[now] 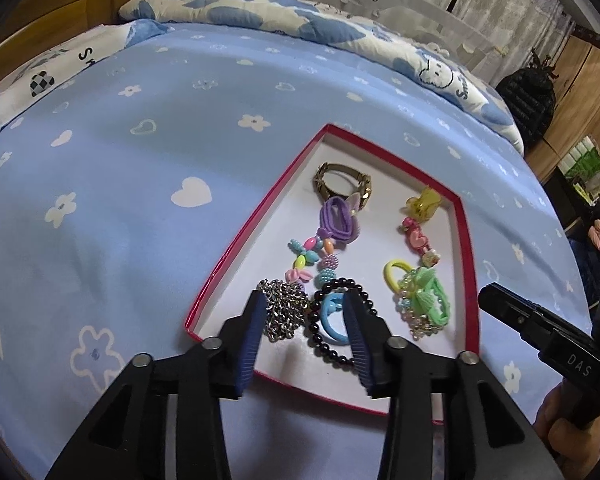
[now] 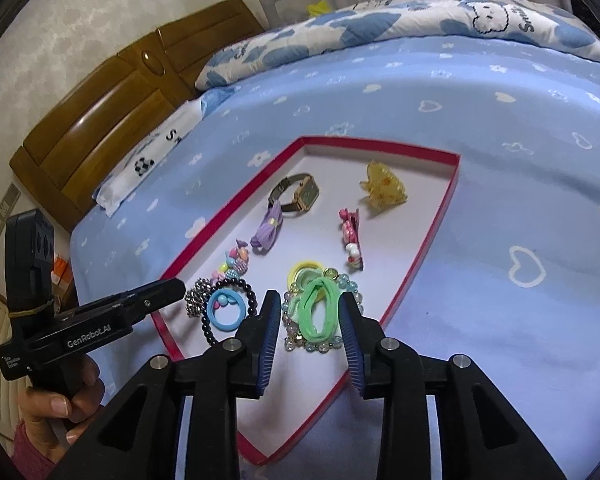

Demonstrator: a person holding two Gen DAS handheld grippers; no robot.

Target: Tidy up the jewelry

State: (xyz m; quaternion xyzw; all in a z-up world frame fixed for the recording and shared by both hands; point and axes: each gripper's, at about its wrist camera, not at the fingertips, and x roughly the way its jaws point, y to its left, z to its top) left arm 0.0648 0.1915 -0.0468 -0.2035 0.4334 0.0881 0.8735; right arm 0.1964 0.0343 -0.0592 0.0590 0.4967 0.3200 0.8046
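Both claws, left (image 1: 306, 320) and right (image 2: 310, 320), gape above the red-rimmed tray (image 1: 240, 236).

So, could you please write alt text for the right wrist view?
An open right gripper hovers over a green hair tie in a red-edged tray of jewelry on a blue bedspread. A watch and a yellow claw clip lie farther back; the left gripper enters from the left.
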